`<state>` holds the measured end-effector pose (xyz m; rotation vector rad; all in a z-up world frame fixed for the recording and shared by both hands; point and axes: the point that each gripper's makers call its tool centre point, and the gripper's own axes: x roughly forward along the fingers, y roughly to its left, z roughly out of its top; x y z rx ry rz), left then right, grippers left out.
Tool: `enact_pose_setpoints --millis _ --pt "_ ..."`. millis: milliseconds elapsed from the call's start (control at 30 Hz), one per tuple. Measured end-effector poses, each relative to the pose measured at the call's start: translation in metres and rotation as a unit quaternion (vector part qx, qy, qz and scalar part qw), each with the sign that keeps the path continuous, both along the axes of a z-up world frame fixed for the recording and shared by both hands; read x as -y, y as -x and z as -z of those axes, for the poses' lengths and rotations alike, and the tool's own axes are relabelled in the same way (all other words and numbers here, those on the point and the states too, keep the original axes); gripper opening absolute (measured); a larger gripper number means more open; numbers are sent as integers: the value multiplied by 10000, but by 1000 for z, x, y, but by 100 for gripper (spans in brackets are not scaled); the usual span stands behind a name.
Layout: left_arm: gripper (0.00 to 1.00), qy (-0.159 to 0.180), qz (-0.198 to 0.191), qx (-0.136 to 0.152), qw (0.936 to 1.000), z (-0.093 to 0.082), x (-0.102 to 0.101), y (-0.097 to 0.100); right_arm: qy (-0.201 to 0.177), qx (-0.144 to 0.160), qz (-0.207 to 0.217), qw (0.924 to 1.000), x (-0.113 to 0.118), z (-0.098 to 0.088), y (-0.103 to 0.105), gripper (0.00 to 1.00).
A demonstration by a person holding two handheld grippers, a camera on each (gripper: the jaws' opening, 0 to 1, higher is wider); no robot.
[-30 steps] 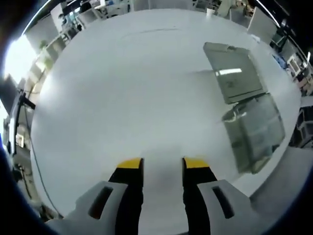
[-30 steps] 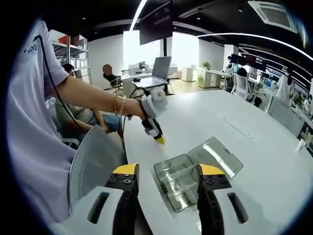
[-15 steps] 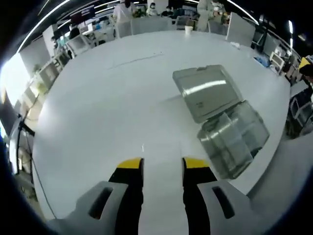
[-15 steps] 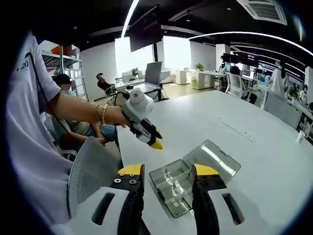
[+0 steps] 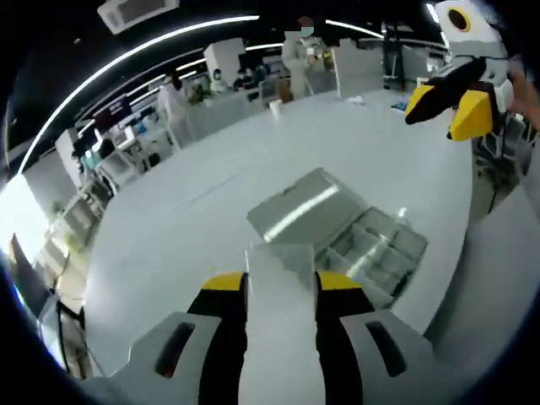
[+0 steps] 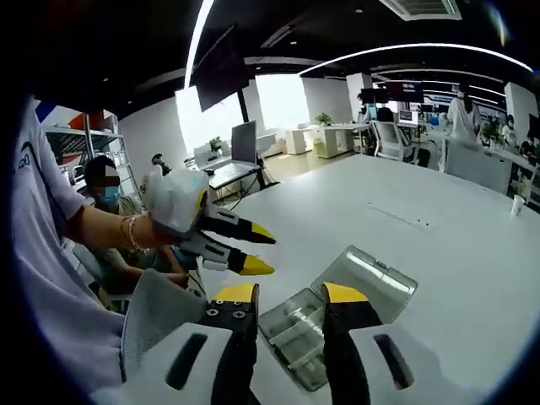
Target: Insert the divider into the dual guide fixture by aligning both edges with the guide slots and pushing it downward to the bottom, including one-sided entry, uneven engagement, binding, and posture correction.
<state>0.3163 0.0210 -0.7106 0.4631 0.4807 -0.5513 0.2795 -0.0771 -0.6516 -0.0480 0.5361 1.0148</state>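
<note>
A clear plastic box [image 5: 375, 249] lies on the white table [image 5: 194, 219] with its lid [image 5: 304, 207] folded open; it holds the guide compartments. Between the yellow tips of my left gripper [image 5: 280, 283] stands a pale translucent divider [image 5: 280, 261], spanning the gap from jaw to jaw just short of the box. My right gripper [image 5: 447, 105] hangs above the table's right edge. In the right gripper view, the box [image 6: 295, 325] and its lid [image 6: 364, 274] lie just past my right gripper [image 6: 289, 295], which is open with nothing in it. The left gripper [image 6: 257, 251] hovers left of the box.
A person's arm [image 6: 101, 228] with a bracelet holds the left gripper. A grey mesh chair back [image 6: 156, 316] stands at the table's near edge. A laptop [image 6: 245, 143] sits at the table's far end, and a cup [image 5: 275, 107] near its far rim. People sit at desks behind.
The left view has swung toward the box, now just beyond the divider, and the right gripper has come into it. The right jaws have drawn somewhat closer together. The left gripper sits lower and nearer.
</note>
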Motion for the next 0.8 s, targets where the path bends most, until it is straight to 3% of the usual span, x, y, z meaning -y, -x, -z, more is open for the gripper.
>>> enact_pose_setpoints --millis 133,300,433,533,633,800 --pt "29 -132 386 327 9986 -6 18 8 -292 -267 91 9992 -10 5 -4 24" --pt "29 -351 996 695 9920 -11 34 14 -300 -451 48 9985 -20 15 -9 23" --pt "29 -330 1223 824 9885 -19 42 17 -258 -564 -22 9981 -26 21 -9 22" --pt "29 -452 1531 1078 9813 -26 51 20 -279 -636 -13 9976 -28 24 -9 22" --pt "29 -804 1810 1384 9704 -31 59 24 -377 -766 4 9964 -30 25 -7 20" --pt "29 -787 2010 1387 9665 -30 70 30 -446 -943 70 9945 -31 29 -6 14"
